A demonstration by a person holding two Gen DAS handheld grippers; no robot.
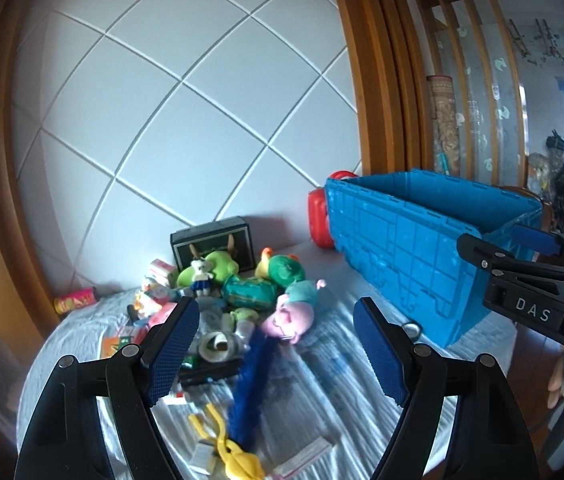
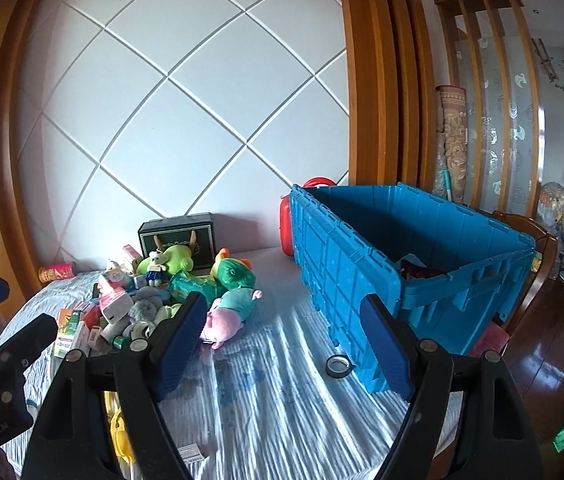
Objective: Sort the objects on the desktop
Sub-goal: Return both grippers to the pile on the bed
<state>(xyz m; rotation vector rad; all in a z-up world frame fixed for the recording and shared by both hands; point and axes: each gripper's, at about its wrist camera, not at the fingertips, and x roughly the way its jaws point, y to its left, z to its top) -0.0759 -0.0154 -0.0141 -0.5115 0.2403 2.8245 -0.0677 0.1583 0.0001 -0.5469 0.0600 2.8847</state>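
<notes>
Desktop objects (image 1: 217, 304) lie heaped toward the far-left corner of the cloth-covered tabletop (image 2: 273, 392), and you have one blue crate (image 2: 366, 264) along the right edge to sort them into. Both of your grippers are spread wide with nothing between the pads: the left gripper (image 1: 277, 348) points almost straight at the heap, while the right gripper (image 2: 286, 344) looks at bare cloth between heap and crate. So the heap lies ahead of the left fingers and off to the left of the right ones; I judge the left hand the nearer to it. Closest to the left fingers is one pink-and-teal plush pig (image 1: 294, 312), just beyond them, its long axis running from near-left to far-right, head toward you. One blue fuzzy strip (image 1: 249, 380) runs lengthwise toward you between the left pads, below them on the cloth. Also countable: one green plush with orange trim (image 2: 235, 274), one small white bear (image 2: 157, 266), one black tape roll (image 2: 338, 366) touching or just beside the crate's near corner, one yellow toy (image 1: 233, 452) at the near edge. The small boxes are too jumbled to count.
</notes>
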